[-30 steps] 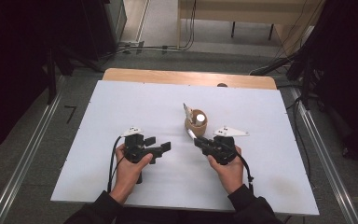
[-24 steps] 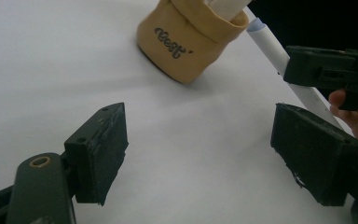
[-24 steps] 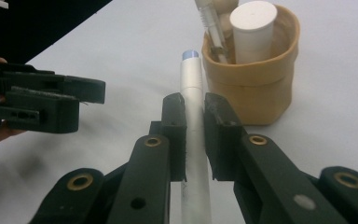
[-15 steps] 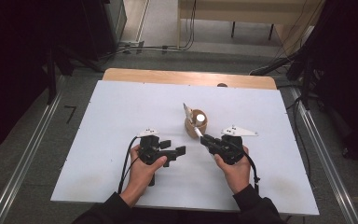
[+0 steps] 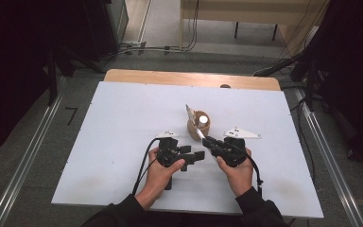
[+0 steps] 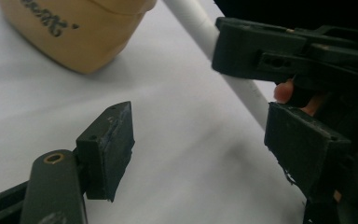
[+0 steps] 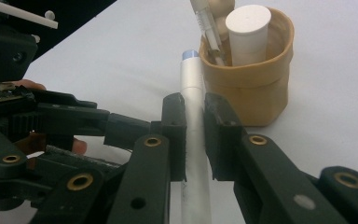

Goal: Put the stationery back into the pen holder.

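The white worktop (image 5: 123, 123) carries a small tan holder (image 5: 199, 126) near its middle, standing upright so that the white cylinder (image 7: 247, 32) and the thin stick (image 7: 207, 23) inside it stay propped against its wall.

Just in front of the holder, the right hand-held gripper (image 5: 210, 141) is clamped on a white pen (image 7: 193, 107). Its jaws press the barrel from both sides, partway along it, and the blue-tipped end points toward the holder's side; this looks like a steadying grip, keeping the pen level and fixed above the surface.

The left hand-held gripper (image 5: 199, 155) stands wide with nothing between its pads (image 6: 109, 149); its jaws have just been closing a little. It sits just beside the right one, facing the pen (image 6: 214, 51), probably so it can take the free end or pull off a cap.
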A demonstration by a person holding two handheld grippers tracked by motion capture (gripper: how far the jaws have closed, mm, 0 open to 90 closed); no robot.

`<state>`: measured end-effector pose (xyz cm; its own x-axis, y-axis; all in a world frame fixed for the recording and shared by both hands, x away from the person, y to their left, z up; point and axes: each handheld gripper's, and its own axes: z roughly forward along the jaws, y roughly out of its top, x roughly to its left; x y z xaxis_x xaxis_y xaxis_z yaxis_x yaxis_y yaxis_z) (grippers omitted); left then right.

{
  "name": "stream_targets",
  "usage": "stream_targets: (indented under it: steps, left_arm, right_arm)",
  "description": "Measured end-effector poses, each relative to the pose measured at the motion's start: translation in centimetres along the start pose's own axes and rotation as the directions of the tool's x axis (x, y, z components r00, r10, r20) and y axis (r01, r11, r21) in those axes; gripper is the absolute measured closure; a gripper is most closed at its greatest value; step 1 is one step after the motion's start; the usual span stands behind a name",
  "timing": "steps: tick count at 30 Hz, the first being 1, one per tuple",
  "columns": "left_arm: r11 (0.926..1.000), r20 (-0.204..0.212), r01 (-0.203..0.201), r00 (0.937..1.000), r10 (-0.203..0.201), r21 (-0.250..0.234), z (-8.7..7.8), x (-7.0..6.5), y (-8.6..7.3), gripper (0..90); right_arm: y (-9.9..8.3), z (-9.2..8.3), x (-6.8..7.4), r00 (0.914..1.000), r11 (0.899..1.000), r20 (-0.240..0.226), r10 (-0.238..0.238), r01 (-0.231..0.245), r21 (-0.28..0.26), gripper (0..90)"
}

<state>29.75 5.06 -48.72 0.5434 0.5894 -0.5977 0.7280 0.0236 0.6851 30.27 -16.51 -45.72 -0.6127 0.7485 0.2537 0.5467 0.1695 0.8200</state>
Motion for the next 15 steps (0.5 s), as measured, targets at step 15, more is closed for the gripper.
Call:
stream_targets:
  steps: [15]
  left_arm:
    - [0.9997,0.053,0.026,0.9983,-0.026,0.006,1.9,-0.7,0.3,32.2]
  right_arm:
    - [0.0,-0.2,-0.1,0.9992,0.999,-0.02,0.034,-0.034,-0.032,77.2]
